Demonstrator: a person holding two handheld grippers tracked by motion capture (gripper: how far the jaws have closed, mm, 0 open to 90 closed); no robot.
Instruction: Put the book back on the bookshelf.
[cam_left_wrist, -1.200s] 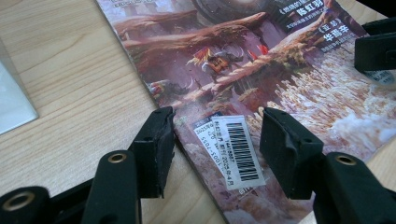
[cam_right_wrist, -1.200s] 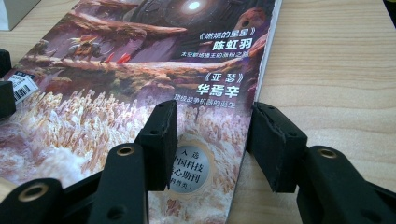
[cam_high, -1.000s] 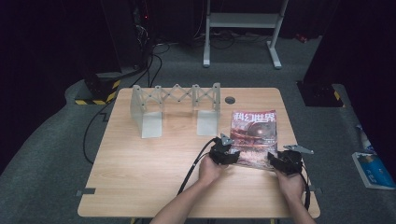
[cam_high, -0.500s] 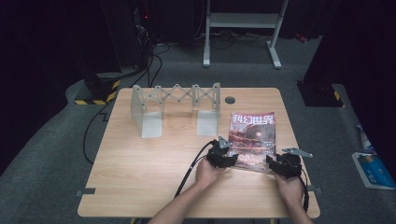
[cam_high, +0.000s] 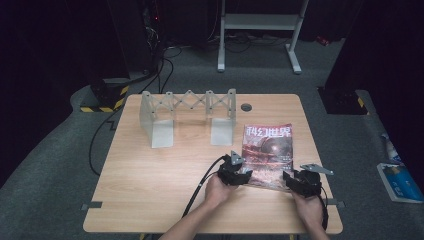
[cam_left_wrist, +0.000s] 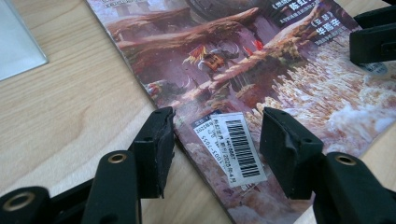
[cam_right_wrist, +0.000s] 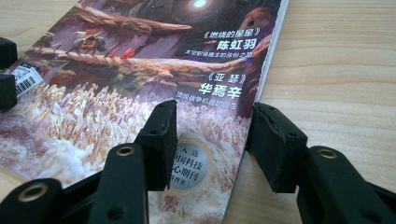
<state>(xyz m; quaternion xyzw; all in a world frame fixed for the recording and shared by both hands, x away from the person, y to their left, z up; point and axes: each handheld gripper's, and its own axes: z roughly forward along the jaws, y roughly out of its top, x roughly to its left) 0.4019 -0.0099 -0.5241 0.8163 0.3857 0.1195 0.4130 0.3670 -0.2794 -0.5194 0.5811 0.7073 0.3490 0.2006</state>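
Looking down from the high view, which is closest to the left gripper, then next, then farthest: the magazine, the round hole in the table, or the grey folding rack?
From the left gripper:
1. The magazine, right at its jaws, on the table's right side.
2. The grey folding rack, farther back, toward the left.
3. The round hole, near the back edge; close to the rack's right end, so these two are almost level.

Magazine (cam_high: 267, 152): closed, glossy sci-fi cover, reddish-purple art w/ white Chinese title. Flat on table, right half, cover up. Barcode sticker (cam_left_wrist: 236, 148) at near-left corner, round seal near-right.
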